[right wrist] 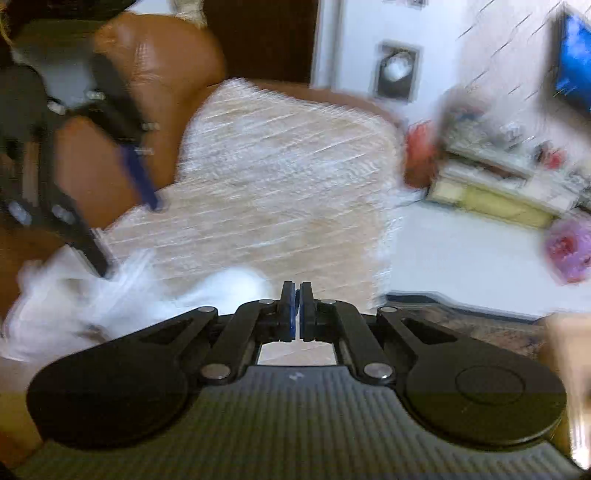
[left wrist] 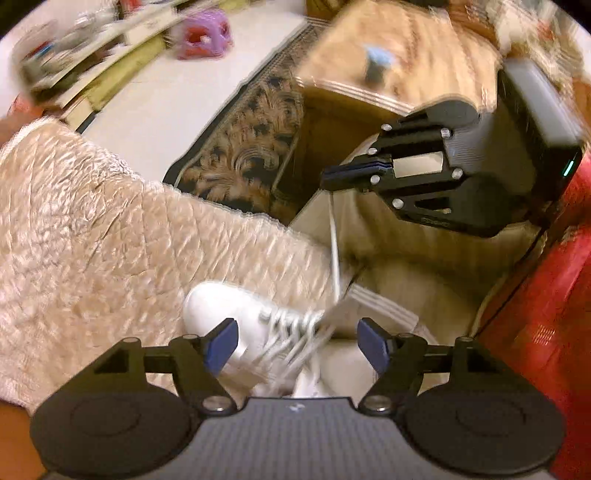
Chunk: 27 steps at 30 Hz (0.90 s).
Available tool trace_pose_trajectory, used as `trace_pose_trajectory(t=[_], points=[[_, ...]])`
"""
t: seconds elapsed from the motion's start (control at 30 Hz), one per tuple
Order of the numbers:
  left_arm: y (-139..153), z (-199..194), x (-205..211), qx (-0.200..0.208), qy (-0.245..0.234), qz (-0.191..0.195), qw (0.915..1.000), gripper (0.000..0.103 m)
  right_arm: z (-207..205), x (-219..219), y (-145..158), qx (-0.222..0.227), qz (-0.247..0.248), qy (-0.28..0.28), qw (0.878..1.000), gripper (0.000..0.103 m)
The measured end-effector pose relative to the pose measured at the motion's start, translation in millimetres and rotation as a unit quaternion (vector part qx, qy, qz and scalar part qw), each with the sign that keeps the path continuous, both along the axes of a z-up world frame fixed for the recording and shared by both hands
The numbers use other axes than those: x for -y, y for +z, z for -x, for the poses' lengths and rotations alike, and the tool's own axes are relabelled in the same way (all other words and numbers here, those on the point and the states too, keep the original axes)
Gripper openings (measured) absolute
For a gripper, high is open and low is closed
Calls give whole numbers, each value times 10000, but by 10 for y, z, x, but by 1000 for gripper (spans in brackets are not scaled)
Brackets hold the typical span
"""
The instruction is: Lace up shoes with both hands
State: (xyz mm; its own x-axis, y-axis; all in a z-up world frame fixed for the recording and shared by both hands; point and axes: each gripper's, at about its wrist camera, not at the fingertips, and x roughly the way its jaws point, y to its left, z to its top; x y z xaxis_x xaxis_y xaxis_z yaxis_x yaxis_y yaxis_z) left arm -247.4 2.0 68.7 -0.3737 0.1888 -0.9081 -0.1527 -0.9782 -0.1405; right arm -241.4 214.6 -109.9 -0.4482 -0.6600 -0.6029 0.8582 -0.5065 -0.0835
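A white shoe (left wrist: 236,314) lies on a cream quilted cover (left wrist: 110,221), just below my left gripper (left wrist: 297,341). That gripper is open, and its blue pads (left wrist: 221,341) straddle the laced part without touching it. A white lace (left wrist: 334,240) runs taut from the shoe's eyelets up to my right gripper (left wrist: 327,179), which is shut on its end. In the right wrist view the right gripper (right wrist: 295,295) shows closed jaws; the lace is not visible there. The blurred shoe (right wrist: 74,306) and the open left gripper (right wrist: 129,240) sit at the left.
The quilted cover drapes a brown leather sofa (right wrist: 159,55). A patterned rug (left wrist: 240,147) and white floor (left wrist: 177,85) lie beyond. A purple toy (left wrist: 203,35) and a low cluttered shelf (right wrist: 498,184) stand farther off. A red object (left wrist: 546,314) is at the right.
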Motion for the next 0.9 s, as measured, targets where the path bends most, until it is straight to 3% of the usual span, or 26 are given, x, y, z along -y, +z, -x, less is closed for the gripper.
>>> trace_pose_trajectory(t=[0.1, 0.2, 0.23, 0.27, 0.3, 0.33, 0.4, 0.53, 0.6, 0.73, 0.83, 0.9], points=[[87, 160, 28, -377, 351, -416, 9978, 78, 211, -82, 254, -315, 185, -371, 9986, 3], [-32, 532, -256, -330, 197, -78, 9992, 77, 324, -134, 549, -757, 462, -554, 9945, 3], [-96, 646, -375, -313, 58, 78, 9995, 68, 362, -154, 676, -845, 617, -599, 9927, 4], [-146, 759, -484, -332, -40, 232, 9992, 29, 374, -184, 776, -933, 746, -637, 9908, 4], [-169, 859, -556, -410, -37, 317, 9986, 12, 384, -214, 873, -1021, 873, -675, 9886, 4], [-144, 920, -581, -572, 62, 225, 9981, 5, 394, -244, 971, -1108, 1000, -712, 9862, 4], [10, 958, -583, -1055, 332, 46, 9939, 3, 439, -309, 1097, -1125, 1205, -812, 9830, 4], [313, 920, -598, -1752, 639, 265, 9821, 3, 547, -490, 1189, -977, 1469, -980, 9794, 3], [521, 861, -587, -2099, 770, 307, 9742, 3, 602, -556, 1206, -876, 1593, -1028, 9780, 3], [1001, 797, -677, -2789, 845, 384, 9558, 3, 655, -730, 1376, -513, 2304, -965, 9669, 4], [1180, 814, -769, -3100, 849, 401, 9461, 3, 721, -831, 1469, -172, 2786, -820, 9568, 8], [1213, 818, -810, -3180, 917, 409, 9427, 2, 735, -954, 1440, 113, 3049, -653, 9501, 27]])
